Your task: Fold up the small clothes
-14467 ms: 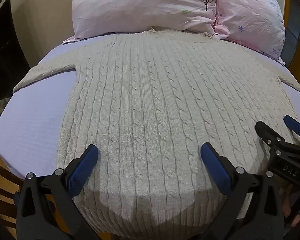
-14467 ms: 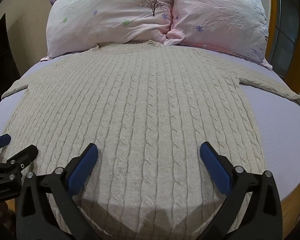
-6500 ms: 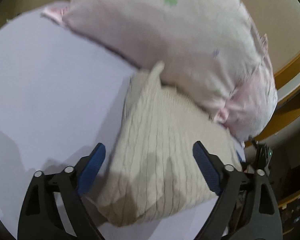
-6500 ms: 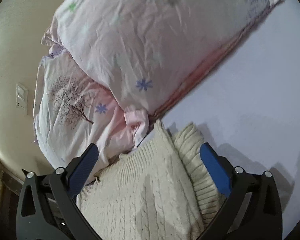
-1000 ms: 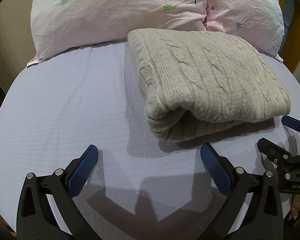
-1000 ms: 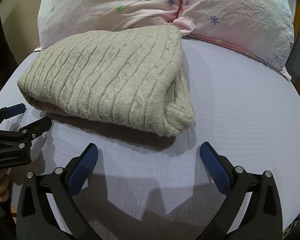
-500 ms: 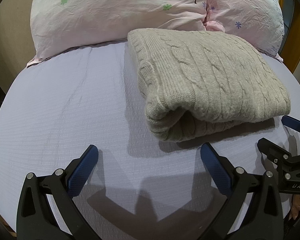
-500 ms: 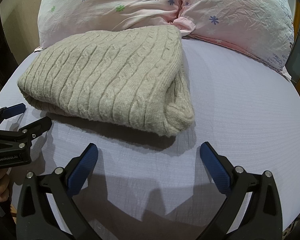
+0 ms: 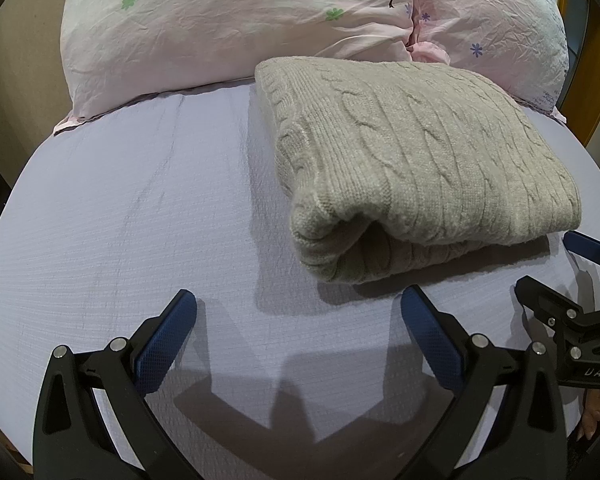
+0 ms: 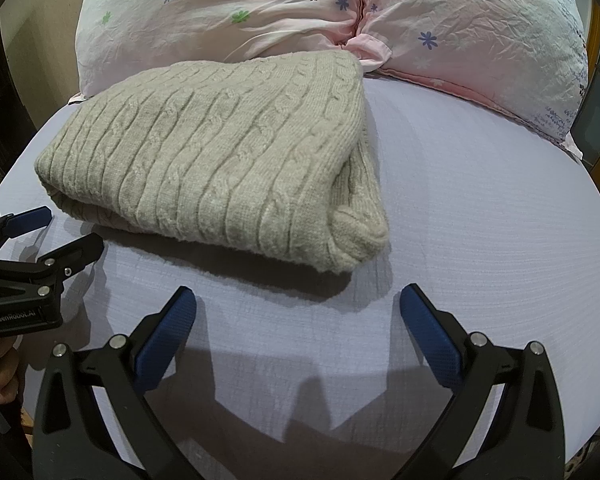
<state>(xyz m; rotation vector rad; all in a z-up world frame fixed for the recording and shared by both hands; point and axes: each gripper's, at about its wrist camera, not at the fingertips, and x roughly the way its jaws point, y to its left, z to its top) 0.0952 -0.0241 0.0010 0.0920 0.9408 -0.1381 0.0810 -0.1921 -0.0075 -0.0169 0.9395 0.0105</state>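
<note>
Two hand-held grippers hang over the near edge of a bed, both released and holding nothing. Farthest left, the lavender sheet (image 9: 148,208) lies bare in front of the left gripper (image 9: 298,326), whose blue-padded fingers (image 9: 162,344) are spread wide above the fabric, touching nothing. Just beyond it and a little to the right sits the cream cable-knit sweater (image 9: 416,160), folded into a thick rectangular bundle, its rounded fold edge facing the near side and its far end pressed up against the pillows. From the right wrist view, the same sweater (image 10: 220,156) lies to the left of centre, with the right gripper (image 10: 298,326) near its right corner, fingers apart and clear of the knit. Two pink floral pillows (image 10: 340,12) lean side by side along the far end of the bed, and open sheet stretches away to the right of the bundle.
</note>
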